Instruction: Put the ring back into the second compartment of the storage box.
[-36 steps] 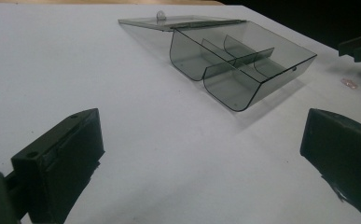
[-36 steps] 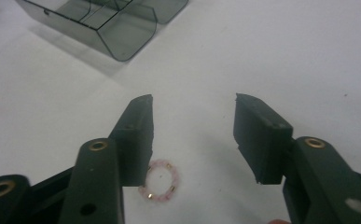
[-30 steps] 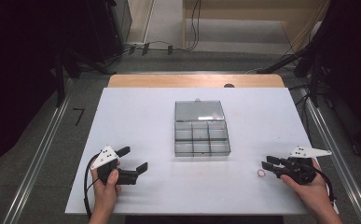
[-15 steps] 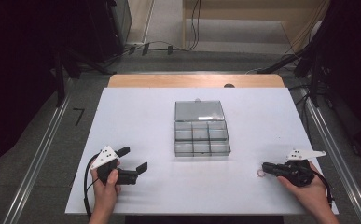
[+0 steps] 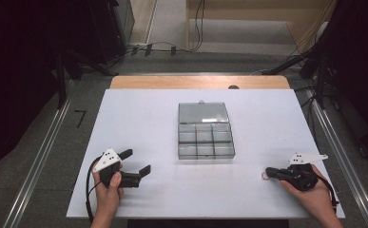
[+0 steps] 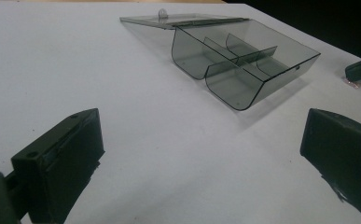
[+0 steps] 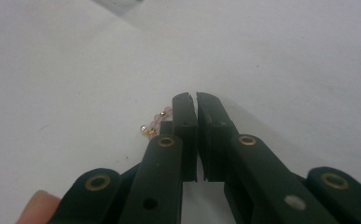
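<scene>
Work in hand: I am picking a small bead bracelet [image 7: 154, 124] off the worktop [image 5: 143, 109], presumably to place it in the open box [image 5: 205, 137].
Right tool [image 5: 270, 174]: jaws have just been closing and now stand pressed together, tips low at the worktop, right front.
Bracelet: pink and gold beads show just left of the right jaw tips, partly hidden under them. I cannot tell whether a strand is pinched or merely lies beside the jaws.
Left tool [image 5: 139, 161]: jaws spread wide, nothing between them, parked at left front, well apart from the box.
Box: clear, lid [image 5: 203, 113] folded back flat, compartments look empty, mid-worktop.
Done: lid open; right tool closed at the bracelet.
Left: confirm the grip, lift, carry to a compartment, release.
Progress: early, by my judgement.
</scene>
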The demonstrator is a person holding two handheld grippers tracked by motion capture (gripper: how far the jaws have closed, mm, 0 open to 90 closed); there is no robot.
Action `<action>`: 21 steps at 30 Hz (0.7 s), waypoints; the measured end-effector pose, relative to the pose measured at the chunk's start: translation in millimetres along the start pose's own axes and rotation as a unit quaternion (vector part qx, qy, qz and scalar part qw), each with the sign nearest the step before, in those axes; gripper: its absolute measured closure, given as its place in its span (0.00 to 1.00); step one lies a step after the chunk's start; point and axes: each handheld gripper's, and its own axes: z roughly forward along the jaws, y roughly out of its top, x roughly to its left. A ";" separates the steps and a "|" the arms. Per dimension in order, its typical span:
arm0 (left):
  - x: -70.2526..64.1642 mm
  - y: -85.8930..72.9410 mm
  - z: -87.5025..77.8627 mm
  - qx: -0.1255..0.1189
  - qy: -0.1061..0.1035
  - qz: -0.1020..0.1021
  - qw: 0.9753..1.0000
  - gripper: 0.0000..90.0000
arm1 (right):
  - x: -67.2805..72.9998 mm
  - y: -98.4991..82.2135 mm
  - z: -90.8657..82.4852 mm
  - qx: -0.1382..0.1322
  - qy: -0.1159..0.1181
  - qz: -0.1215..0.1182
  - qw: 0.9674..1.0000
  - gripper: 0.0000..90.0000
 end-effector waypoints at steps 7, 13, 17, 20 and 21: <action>0.1 0.1 0.0 0.001 0.000 0.002 1.000 0.00 | 0.2 -1.5 0.7 -0.006 -0.001 -0.010 1.000 0.95; 0.1 0.2 0.2 0.002 0.001 0.002 1.000 0.00 | -1.4 -1.7 0.4 -0.008 0.006 -0.004 1.000 0.96; 0.0 0.1 0.3 0.002 0.001 0.002 1.000 0.00 | -0.1 -0.6 0.0 -0.006 0.000 -0.010 1.000 0.96; 0.0 0.1 0.2 0.000 0.000 0.002 1.000 0.00 | -1.0 -0.4 -0.1 -0.007 0.003 0.000 1.000 0.96; 0.0 0.1 0.1 0.000 0.000 0.002 1.000 0.00 | -1.4 -0.4 -0.2 -0.007 0.004 -0.001 1.000 0.96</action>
